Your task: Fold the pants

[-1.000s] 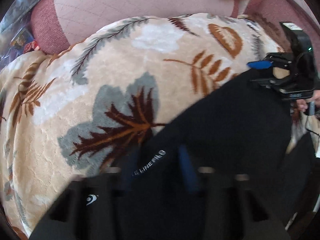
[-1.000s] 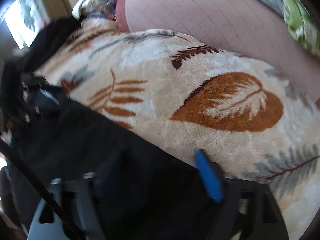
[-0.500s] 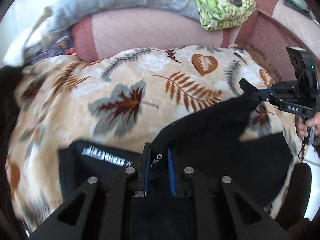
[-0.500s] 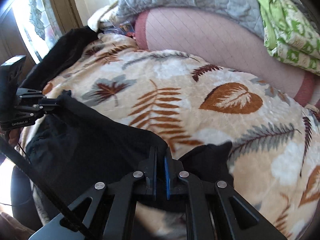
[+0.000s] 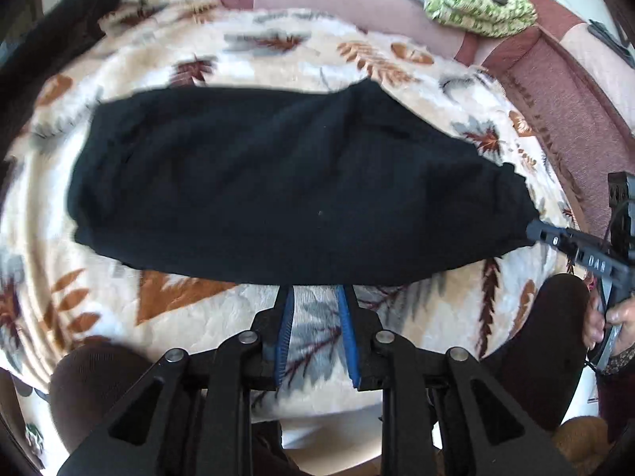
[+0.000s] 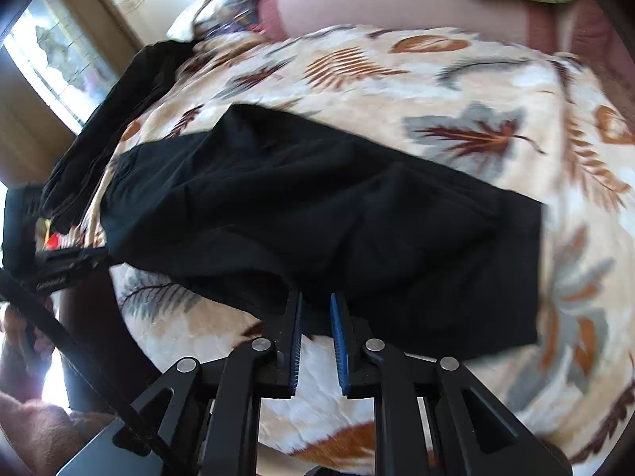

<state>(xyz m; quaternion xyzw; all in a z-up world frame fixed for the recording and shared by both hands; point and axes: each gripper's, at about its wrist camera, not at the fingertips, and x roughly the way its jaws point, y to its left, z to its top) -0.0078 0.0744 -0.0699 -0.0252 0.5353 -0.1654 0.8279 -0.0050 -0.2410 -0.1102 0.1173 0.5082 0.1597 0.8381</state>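
I see the pants (image 5: 278, 182) as matt black knit cloth, soft and lightly creased. Beneath them I read the blanket (image 5: 397, 67) as plush, fuzzy fleece with a quilted, embossed leaf print. On the left gripper (image 5: 317, 313) I note matt black plastic links, bright metal rivets and ribbed blue finger pads (image 5: 285, 337).

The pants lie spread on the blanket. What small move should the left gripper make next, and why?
Probably ease the left gripper forward and close it on the near edge of the pants: its jaws stand open and empty, just short of that edge.
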